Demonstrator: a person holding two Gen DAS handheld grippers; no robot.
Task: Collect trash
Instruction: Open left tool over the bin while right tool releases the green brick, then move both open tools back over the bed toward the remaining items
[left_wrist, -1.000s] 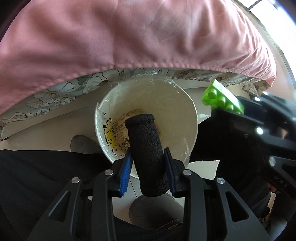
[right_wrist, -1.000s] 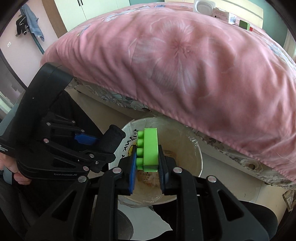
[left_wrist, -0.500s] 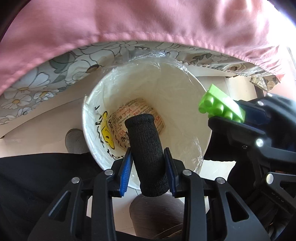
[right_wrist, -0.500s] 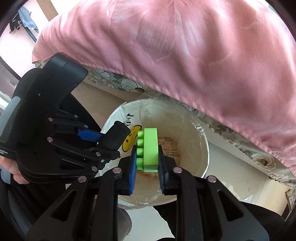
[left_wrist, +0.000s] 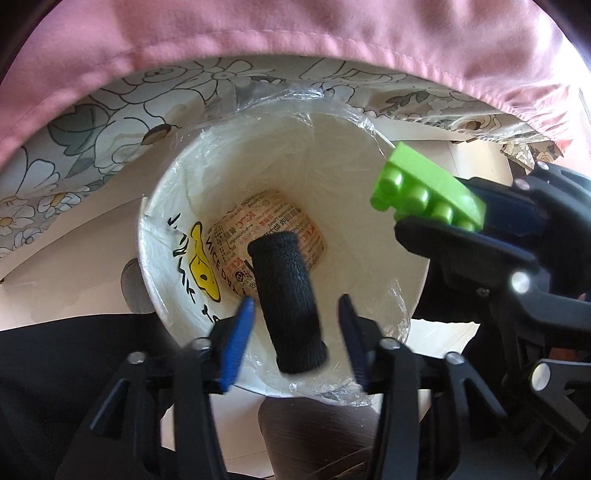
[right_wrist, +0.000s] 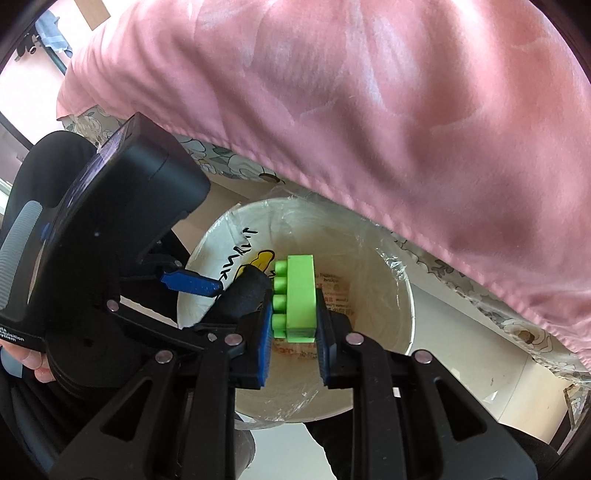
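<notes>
Left tongs (left_wrist: 295, 321) are spread wide, and the black fuzzy roll (left_wrist: 286, 299) sits loose between the two blue pads with a gap on each side. It looks like it is dropping free, tipped down into the white bucket (left_wrist: 177, 206) below. Right tongs (right_wrist: 291, 321) are pinching the green toy block (right_wrist: 297, 297) from both sides, with the bumps pointing left. The block hangs right over the open mouth of the bucket.

That black roll looks soft and light, like cloth or foam. It would squash a bit when squeezed and should not slip much. The middle of its body is the best spot to hold it. Green plastic like the block is hard, light and smooth. Its flat sides are the good place to pinch, as the pads do now. A weak pinch could let it slide out.

Clear plastic lines the bucket, and a printed paper (left_wrist: 273, 225) lies at the bottom. A yellow duck picture (left_wrist: 201, 262) is on the inside wall. The bucket stands on the pale floor (right_wrist: 472, 354), just beside the bed. A pink blanket (right_wrist: 369, 129) hangs over the flowery bed side (left_wrist: 110, 129) above it.
</notes>
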